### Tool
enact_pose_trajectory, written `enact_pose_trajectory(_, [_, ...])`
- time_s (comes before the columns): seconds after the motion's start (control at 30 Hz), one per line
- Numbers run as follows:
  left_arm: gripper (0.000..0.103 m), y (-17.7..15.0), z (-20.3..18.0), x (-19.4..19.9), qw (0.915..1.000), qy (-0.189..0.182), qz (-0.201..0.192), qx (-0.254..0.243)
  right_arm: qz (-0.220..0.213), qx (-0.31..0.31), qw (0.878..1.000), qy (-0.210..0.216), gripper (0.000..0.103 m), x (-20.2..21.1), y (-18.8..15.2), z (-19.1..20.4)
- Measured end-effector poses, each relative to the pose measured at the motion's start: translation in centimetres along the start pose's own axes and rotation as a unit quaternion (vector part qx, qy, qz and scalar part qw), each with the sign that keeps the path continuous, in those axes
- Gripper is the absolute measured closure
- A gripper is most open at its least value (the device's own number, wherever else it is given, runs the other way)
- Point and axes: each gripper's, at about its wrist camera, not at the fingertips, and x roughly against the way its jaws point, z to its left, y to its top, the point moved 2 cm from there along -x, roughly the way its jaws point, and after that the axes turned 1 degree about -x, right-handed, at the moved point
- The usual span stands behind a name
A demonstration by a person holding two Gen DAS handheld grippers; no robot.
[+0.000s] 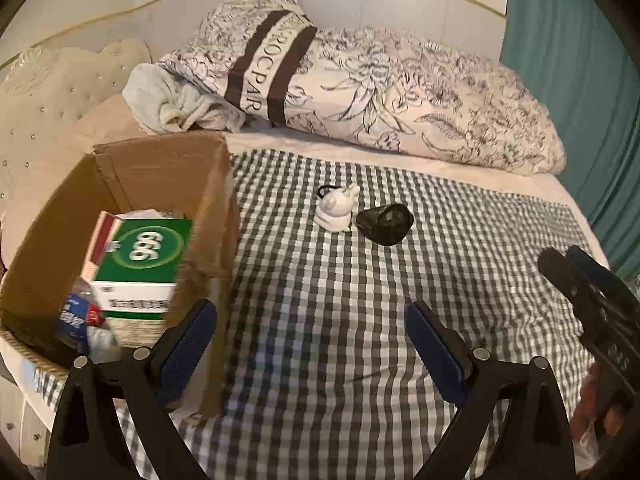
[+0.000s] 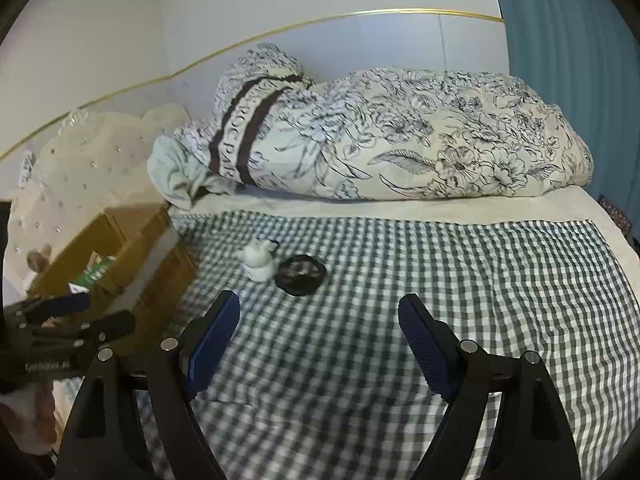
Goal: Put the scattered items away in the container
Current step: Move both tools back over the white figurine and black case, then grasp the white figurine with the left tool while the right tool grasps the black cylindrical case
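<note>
One white figurine (image 1: 337, 211), one black case (image 1: 385, 224), one box (image 1: 120, 184)

green box (image 1: 146, 254): "666" | duvet band (image 1: 267, 65): "ROCPAR" | other print too blurred to read

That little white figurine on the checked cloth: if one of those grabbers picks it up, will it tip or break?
The white figurine looks hard and glossy, perhaps ceramic, so it is probably stiff, a bit slippery and breakable if dropped. It stands on soft checked cloth, so a nudge may well tip it. It nearly touches the black object, which a push could shift too.
</note>
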Motion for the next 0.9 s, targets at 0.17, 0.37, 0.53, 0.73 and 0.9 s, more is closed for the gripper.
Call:
enact_pose_trajectory(0.17, [0.005, 0.3, -1.5, -3.1, 0.9999, 0.009, 0.005, 0.0, 0.022, -0.005, 1.0, 0.019, 0.021, -2.9, 0.0, -0.3])
enact_pose_trajectory(0.37, [0.005, 0.9, -2.0, -7.4, 0.9996, 0.027, 0.009, -0.001, 0.039, -0.014, 0.998, 0.039, 0.021, -6.8, 0.2, 0.4])
enact_pose_trajectory(0.53, [0.005, 2.2, -0.6, -11.5, 0.9989, 0.035, 0.015, 0.028, 0.056, -0.035, 0.996, 0.053, 0.021, -10.4, 0.4, 0.7])
enact_pose_trajectory(0.73, [0.005, 4.2, 0.0, -15.7, 0.9986, 0.027, 0.007, 0.045, 0.072, -0.052, 0.994, 0.06, 0.021, -14.7, 1.0, 1.0])
enact_pose_trajectory(0.9, [0.005, 5.9, 0.4, -19.1, 0.9976, -0.006, 0.015, 0.067, 0.081, -0.093, 0.989, 0.082, 0.021, -17.6, 1.9, 0.6])
